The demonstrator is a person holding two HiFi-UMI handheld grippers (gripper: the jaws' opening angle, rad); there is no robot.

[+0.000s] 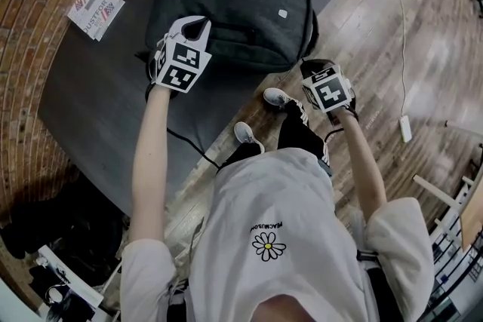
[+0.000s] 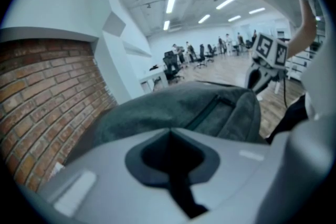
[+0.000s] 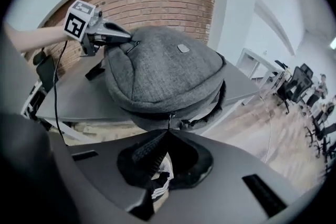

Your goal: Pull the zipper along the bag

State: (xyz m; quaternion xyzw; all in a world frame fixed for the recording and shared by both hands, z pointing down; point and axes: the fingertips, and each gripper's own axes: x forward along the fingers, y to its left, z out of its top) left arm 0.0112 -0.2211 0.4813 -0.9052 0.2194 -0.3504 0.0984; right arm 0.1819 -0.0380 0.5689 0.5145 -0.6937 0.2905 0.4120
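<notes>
In the head view, one grey bag lay on the dark counter, its near corner hanging over the edge. The left gripper sat at the bag's near left edge and the right gripper at that overhanging right corner. One leaflet lay on the counter, well apart from the bag, to its left; its red and dark print was too small to read. The bag carried one small pale patch whose writing could not be made out. Two white shoes stood on the wood floor below. The person's shirt showed a daisy with a line of lettering I could not read.

In the left gripper view, that gripper's jaws were pressed together, their tips up against the bag's grey side. Whether they pinched any fabric could not be told.

In the right gripper view, the bag bulged just above the jaws, which were closed on the thin zipper pull hanging from the bag's lower seam. Across the bag, the left gripper's tips touched the top edge beside a dark loop. A brick wall stood behind.
</notes>
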